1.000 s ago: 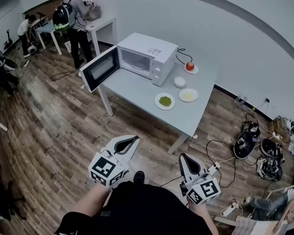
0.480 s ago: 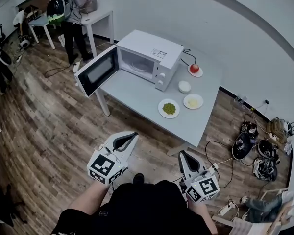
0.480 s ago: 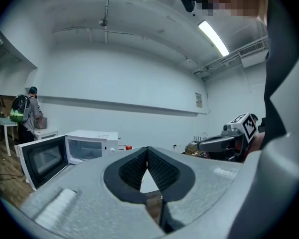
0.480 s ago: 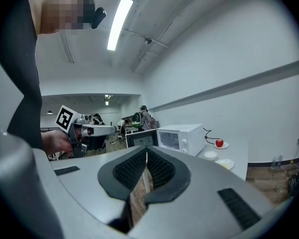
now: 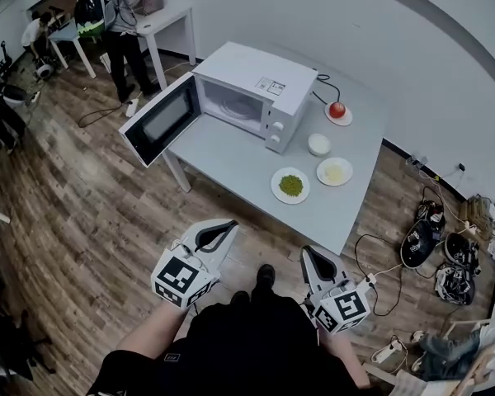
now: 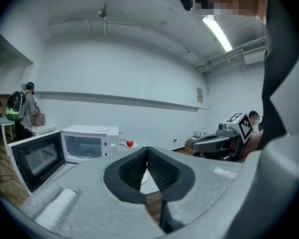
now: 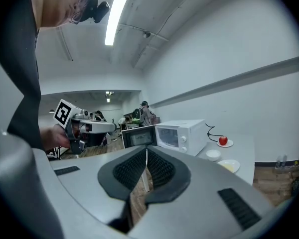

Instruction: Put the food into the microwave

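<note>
Left gripper (image 5: 228, 226): held low in front of the person's body, over the floor and well short of the table. Its jaws are pressed together at the tips with nothing between them.
Right gripper (image 5: 308, 253): beside the left one at about the same height, also over the floor and apart from the table. Its jaws are closed tip to tip and empty.
Aim: both grippers point toward the table, roughly level.
Microwave (image 5: 252, 85): white, standing on the far left part of the table. The cavity is in view and a turntable shows inside.
Microwave door (image 5: 157, 120): swung wide open to the left, reaching out past the table edge.
Table (image 5: 231, 159): pale grey and rectangular, set near the white wall.
Plate of green food (image 5: 290, 186): on the table in front of the microwave's control side; of the dishes, it is the nearest to the grippers.
Plate of yellow food (image 5: 334, 172): just beside the plate of green food, to its right.
White bowl (image 5: 318, 144): on the table between the plate of yellow food and the microwave, near the control panel.
Red fruit (image 5: 337, 110): on a small plate at the back of the table, right of the microwave. It may be an apple or a tomato; the view is too small to settle it.
Task status: all the food sits on the table, outside the microwave.
Floor (image 5: 82, 205): wood planks. Cables and dark gear (image 5: 433, 246) lie at the right, past the table.
Background: a person with a backpack (image 5: 120, 7) stands at a second white table (image 5: 169, 21), far left.
</note>
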The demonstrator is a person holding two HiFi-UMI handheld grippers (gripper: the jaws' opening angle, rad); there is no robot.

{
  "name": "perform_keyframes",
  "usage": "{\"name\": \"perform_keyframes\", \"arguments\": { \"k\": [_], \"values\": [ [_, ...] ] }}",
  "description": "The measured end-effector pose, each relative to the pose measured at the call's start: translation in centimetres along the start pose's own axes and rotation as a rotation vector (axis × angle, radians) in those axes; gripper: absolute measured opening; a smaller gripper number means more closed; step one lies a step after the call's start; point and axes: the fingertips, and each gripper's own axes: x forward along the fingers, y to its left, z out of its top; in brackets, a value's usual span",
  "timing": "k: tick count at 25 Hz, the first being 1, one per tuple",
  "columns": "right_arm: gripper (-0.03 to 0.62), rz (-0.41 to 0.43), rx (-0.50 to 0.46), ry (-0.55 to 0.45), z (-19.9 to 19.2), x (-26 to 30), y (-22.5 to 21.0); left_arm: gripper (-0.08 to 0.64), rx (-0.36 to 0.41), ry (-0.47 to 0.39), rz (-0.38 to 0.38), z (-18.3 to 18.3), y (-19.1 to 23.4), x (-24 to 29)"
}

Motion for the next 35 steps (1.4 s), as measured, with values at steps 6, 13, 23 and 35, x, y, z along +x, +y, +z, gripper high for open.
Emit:
{"name": "perform_keyframes", "arguments": {
  "k": [6,13,23,35],
  "values": [
    [0.017,0.009,-0.002,-0.001,0.7,2.9,-4.3,0.008,0.006,0.03,0.004,0.5,1.7,4.1],
    [0.017,0.014,-0.014,0.053,-0.2,5.7,-9.6,0.008,0.013,0.096,-0.022,0.3,3.1,10.5],
    [0.017,0.084,-0.006,0.118,-3.5,8.4,-14.4,0.009,0.018,0.219,-0.035,-3.1,4.1,16.7],
    [0.017,0.058,-0.13,0.267,-8.4,12.8,-15.3,0.009,0.094,0.353,-0.133,-7.5,7.2,21.7]
  ]
}}
